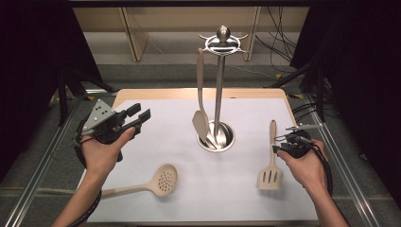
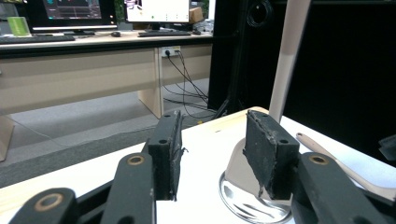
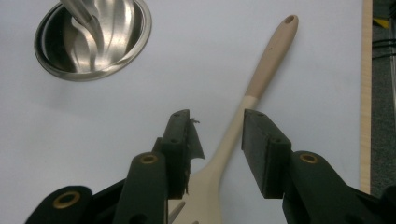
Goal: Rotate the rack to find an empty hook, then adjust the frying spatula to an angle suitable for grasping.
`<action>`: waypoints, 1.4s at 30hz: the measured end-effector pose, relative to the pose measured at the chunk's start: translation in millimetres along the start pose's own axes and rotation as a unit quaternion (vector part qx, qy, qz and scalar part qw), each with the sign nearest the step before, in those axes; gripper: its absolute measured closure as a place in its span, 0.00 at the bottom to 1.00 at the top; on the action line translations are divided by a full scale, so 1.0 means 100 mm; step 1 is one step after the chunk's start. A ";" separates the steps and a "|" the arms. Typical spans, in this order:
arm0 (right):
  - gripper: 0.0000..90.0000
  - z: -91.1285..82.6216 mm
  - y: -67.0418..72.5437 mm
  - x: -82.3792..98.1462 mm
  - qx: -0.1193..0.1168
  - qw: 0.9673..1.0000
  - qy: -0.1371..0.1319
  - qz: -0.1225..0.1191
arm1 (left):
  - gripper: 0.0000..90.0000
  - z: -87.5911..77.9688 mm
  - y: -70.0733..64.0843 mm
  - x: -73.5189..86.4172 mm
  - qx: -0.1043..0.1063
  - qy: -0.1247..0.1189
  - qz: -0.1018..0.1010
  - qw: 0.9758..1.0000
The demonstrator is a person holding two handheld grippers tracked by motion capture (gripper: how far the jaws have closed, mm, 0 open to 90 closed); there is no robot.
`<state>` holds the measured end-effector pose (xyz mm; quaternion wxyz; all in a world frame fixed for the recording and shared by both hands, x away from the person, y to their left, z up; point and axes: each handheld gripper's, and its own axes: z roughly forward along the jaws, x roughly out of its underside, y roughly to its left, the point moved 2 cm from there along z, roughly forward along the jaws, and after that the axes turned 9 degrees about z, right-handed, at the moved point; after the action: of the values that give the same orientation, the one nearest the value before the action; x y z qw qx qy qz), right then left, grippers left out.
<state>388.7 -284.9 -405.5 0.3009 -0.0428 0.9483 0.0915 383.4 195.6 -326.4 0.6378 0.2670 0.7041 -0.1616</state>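
Glossy metal stand [image 1: 218, 85], matt spatula [image 1: 271, 165]

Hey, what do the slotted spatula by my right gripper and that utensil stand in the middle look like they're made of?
Slotted spatula: matte beige head and neck, likely silicone or plastic; the handle end looks slightly darker, possibly wood, with a hanging hole. Utensil stand: polished metal, probably stainless steel, judging by the mirror-like reflections in its round base and shiny pole.
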 end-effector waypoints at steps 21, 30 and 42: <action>0.78 0.29 0.00 -0.04 0.022 0.992 0.120 0.027 | 0.58 0.04 0.03 0.03 0.004 0.006 -0.005 1.000; 0.76 0.57 -0.05 -0.08 0.036 0.986 0.154 0.053 | 0.58 0.06 0.02 0.04 0.006 0.010 -0.002 1.000; 0.72 0.77 -0.08 -0.10 0.061 0.982 0.173 0.052 | 0.58 0.03 0.05 0.04 0.003 0.009 -0.002 1.000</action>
<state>441.7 -277.4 -462.7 0.1292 0.0102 0.9908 0.0399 388.6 198.1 -330.1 0.6306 0.2688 0.7097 -0.1627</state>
